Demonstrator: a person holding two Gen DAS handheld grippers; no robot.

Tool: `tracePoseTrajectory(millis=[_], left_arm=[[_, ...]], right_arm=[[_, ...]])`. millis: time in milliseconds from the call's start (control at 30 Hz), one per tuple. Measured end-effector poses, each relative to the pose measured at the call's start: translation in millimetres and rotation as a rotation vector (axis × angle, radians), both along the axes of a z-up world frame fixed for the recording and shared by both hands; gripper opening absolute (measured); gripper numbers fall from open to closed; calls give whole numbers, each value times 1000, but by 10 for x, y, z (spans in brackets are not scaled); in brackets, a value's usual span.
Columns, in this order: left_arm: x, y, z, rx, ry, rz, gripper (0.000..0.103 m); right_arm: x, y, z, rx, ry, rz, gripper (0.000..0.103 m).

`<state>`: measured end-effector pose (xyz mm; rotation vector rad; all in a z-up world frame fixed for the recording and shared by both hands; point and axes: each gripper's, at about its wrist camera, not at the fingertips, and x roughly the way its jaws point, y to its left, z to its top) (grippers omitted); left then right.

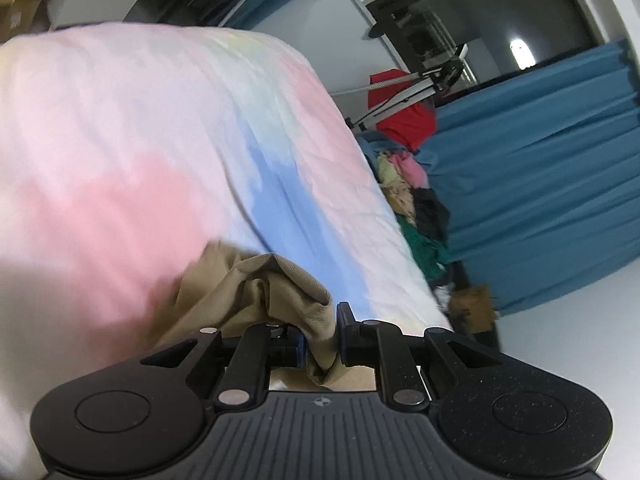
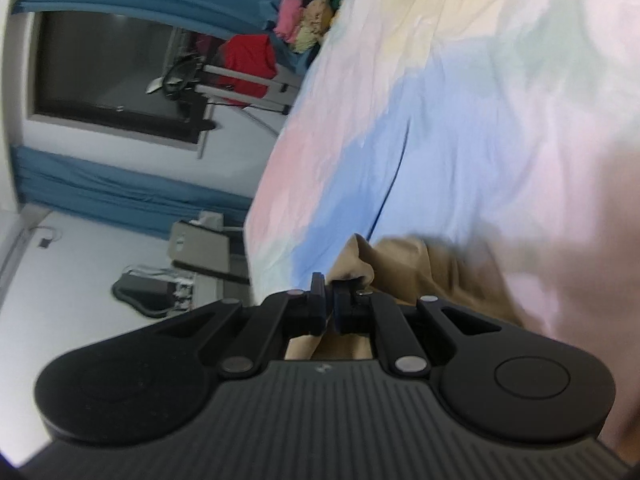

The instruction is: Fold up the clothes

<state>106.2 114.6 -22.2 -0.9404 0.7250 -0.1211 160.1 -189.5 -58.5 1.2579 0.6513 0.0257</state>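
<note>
A tan garment [image 1: 256,288] lies bunched on a pastel tie-dye sheet [image 1: 140,152]. My left gripper [image 1: 322,340] is shut on a fold of it, with cloth hanging between the pads. In the right wrist view the same tan garment [image 2: 420,276] spreads to the right over the sheet [image 2: 460,120]. My right gripper [image 2: 329,300] is shut on an edge of it, near the sheet's left border. Both views are tilted and blurred.
A pile of mixed clothes [image 1: 416,200] lies at the far side of the sheet, also in the right wrist view [image 2: 312,20]. A red garment [image 1: 404,120] hangs on a metal stand. Blue curtains [image 1: 540,176] and a dark window [image 2: 112,76] stand behind.
</note>
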Motion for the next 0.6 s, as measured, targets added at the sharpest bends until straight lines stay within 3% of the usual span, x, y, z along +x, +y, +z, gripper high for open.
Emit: tracePoseTrajectory(millis=[100, 300, 433, 600], left_arm=[[393, -64, -200, 90, -1, -58, 16], [690, -33, -618, 108, -22, -126, 18], [868, -67, -734, 108, 5, -137, 21], [917, -140, -778, 174, 9, -179, 26]], right_arm=[[323, -35, -238, 11, 40, -10, 9], [657, -186, -744, 36, 104, 47, 9], [733, -215, -814, 49, 149, 78, 10], [789, -243, -853, 40, 143, 113, 10]])
